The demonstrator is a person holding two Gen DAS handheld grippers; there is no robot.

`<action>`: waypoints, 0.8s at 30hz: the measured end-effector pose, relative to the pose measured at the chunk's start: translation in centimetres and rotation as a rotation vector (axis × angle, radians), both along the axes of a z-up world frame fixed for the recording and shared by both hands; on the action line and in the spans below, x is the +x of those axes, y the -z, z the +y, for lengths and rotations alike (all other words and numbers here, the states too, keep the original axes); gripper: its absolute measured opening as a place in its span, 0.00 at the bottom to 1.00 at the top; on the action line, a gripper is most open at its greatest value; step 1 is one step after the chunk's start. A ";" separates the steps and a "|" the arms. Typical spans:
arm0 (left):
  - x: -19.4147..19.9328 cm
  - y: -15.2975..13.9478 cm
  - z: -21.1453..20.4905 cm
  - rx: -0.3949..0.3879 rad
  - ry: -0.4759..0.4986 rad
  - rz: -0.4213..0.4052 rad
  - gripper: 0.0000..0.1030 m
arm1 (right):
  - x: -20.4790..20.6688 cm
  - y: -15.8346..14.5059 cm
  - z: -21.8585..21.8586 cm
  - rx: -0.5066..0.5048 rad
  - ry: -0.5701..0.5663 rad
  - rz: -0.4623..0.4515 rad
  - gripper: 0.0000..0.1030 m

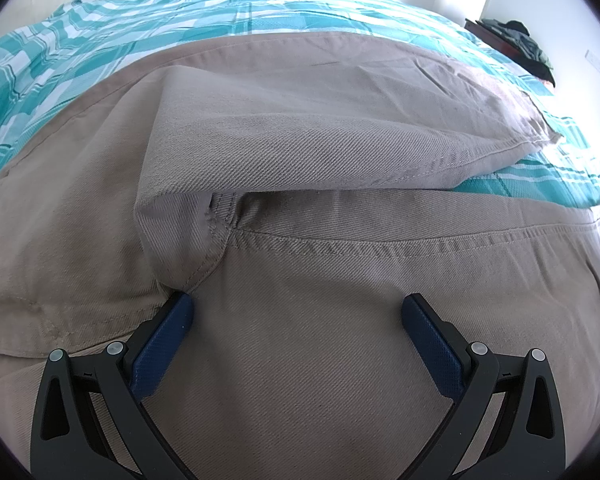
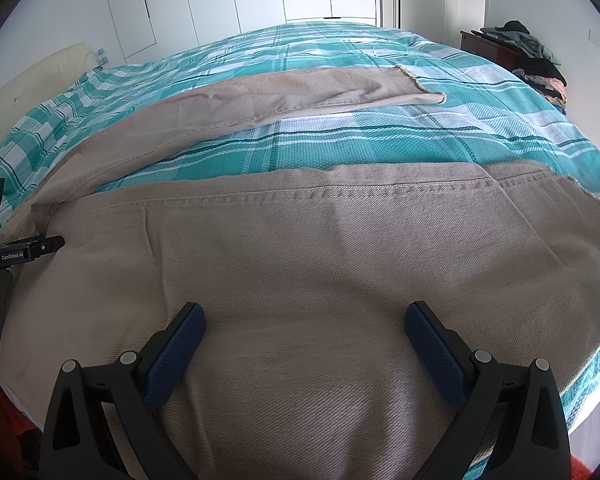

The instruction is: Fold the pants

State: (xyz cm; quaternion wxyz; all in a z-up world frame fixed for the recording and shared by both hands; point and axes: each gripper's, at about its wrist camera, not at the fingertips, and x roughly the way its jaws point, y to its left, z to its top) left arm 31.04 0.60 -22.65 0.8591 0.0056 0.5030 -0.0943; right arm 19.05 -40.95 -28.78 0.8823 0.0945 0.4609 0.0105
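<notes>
Lying spread on the bed (image 2: 340, 136), near its front edge, one pair of beige pants (image 2: 300, 248) shows two legs still apart, checked cover visible between them. Judged: barely begun; leg-on-leg fold and lengthwise folds remain. Two grippers: left gripper (image 1: 296, 312) and right gripper (image 2: 304, 320) hover over the near leg, fingers (image 2: 432, 344) spread, pinching nothing.
</notes>
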 end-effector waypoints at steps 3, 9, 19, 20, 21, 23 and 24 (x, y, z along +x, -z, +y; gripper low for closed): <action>0.0 0.0 0.0 0.000 0.000 0.000 1.00 | 0.0 0.0 0.0 0.000 0.000 0.000 0.97; 0.0 0.0 0.0 0.000 0.000 0.000 1.00 | 0.0 0.0 0.0 0.000 0.000 -0.001 0.97; 0.0 0.0 0.0 0.000 0.000 0.000 1.00 | 0.4 -1.4 -0.4 0.042 0.012 0.030 0.96; 0.0 0.0 0.0 0.000 0.000 0.000 1.00 | 0.4 -2.2 -0.6 0.083 0.014 0.026 0.96; 0.0 0.0 0.0 0.000 0.000 0.000 1.00 | 0.3 -3.2 -0.7 0.129 0.007 0.010 0.96; 0.0 0.0 0.0 0.000 0.000 0.000 1.00 | 0.4 -5.4 -0.2 0.191 -0.029 -0.033 0.96; 0.0 0.0 0.0 0.000 0.000 0.000 1.00 | 0.7 -6.3 0.4 0.214 -0.062 -0.046 0.96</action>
